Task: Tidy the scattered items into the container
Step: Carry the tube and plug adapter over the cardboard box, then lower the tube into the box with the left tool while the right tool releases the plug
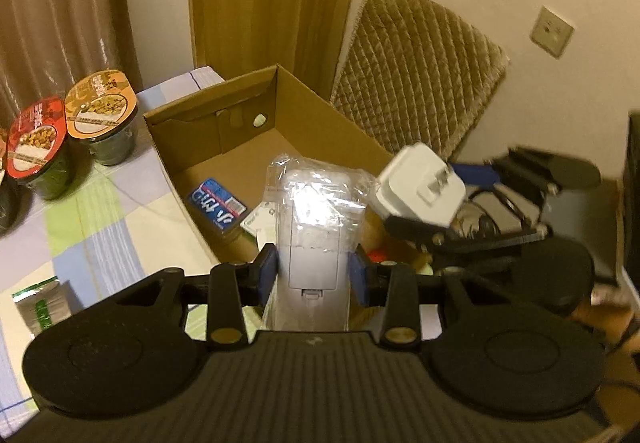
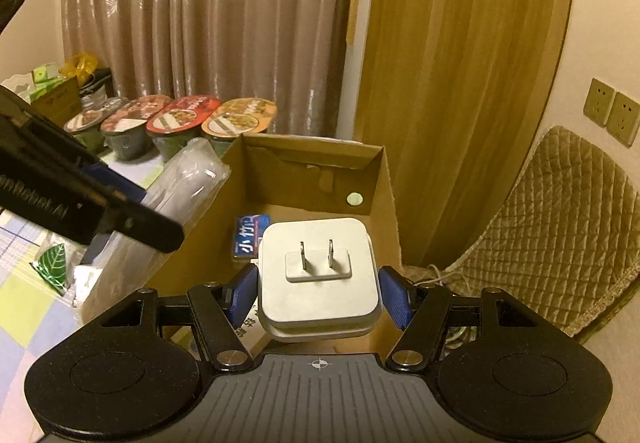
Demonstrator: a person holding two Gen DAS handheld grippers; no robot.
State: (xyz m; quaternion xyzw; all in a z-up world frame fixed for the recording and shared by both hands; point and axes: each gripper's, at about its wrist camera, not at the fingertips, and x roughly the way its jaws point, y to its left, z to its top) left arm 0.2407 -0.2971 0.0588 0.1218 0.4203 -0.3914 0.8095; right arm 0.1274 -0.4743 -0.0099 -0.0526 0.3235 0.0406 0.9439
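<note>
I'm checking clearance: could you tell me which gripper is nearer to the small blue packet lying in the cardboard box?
Left, probably. The left gripper, holding a plastic-wrapped white item, hangs just beside the blue packet; the right gripper, holding a white plug adapter, hovers by the box's opposite side.

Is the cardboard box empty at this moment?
No. A blue packet already lies on the floor of the cardboard box, seen in both wrist views.

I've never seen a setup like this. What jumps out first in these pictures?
Two black hand-held grippers meet over an open cardboard box on a checked tablecloth. The right gripper holds a white plug adapter, prongs facing forward, between blue-padded jaws; the left gripper clamps a plastic-wrapped white device. A small blue packet already lies in the box, and a row of lidded noodle bowls stands by the curtain.
</note>
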